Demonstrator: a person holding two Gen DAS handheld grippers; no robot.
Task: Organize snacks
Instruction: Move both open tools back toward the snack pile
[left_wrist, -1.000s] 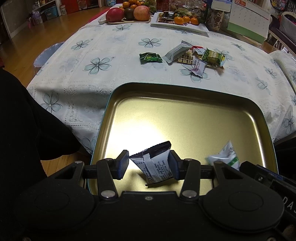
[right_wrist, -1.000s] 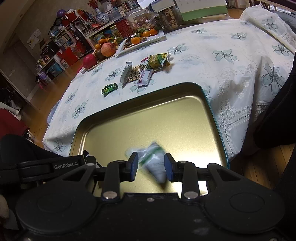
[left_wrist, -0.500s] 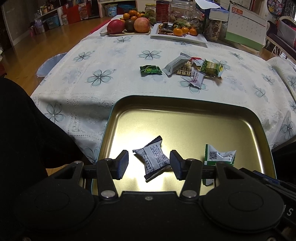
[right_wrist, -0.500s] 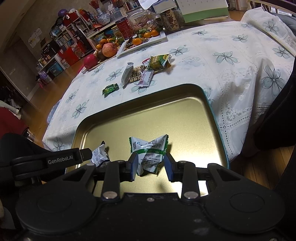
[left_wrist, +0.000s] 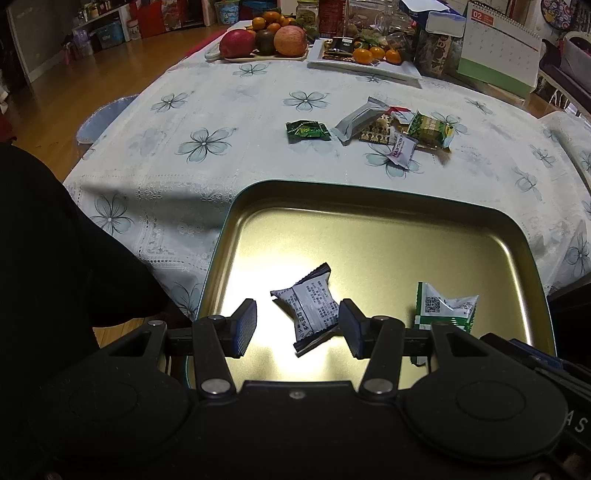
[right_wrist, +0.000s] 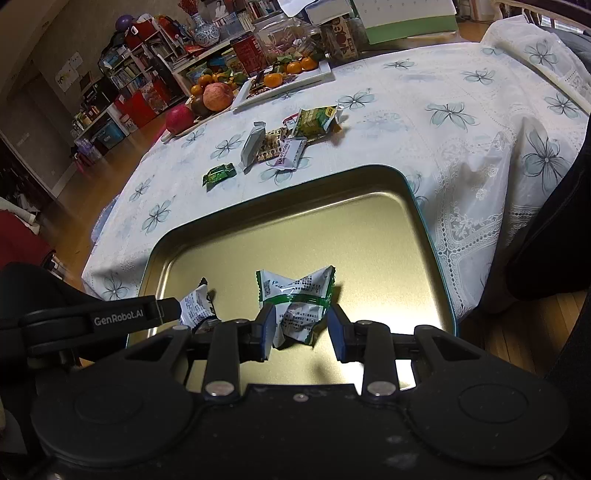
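A gold tin tray (left_wrist: 369, 236) (right_wrist: 332, 221) lies at the near edge of the table. A white and dark snack packet (left_wrist: 310, 306) (right_wrist: 195, 304) lies in it, between the jaws of my open left gripper (left_wrist: 297, 326). A white and green snack packet (left_wrist: 443, 308) (right_wrist: 295, 301) lies in the tray too, between the jaws of my open right gripper (right_wrist: 301, 330). Neither packet is gripped. Several more snack packets (left_wrist: 391, 129) (right_wrist: 284, 142) lie in a loose pile on the flowered tablecloth beyond the tray, with a small green candy (left_wrist: 307, 130) (right_wrist: 218, 174) to their left.
Fruit on a board (left_wrist: 266, 40) and a white plate of tangerines (left_wrist: 365, 61) stand at the far edge of the table, with jars and a desk calendar (left_wrist: 498, 55). The wooden floor lies off the left side of the table.
Both grippers opened and let their packets drop flat into the tray. Both grippers pulled back and up a little from the tray.
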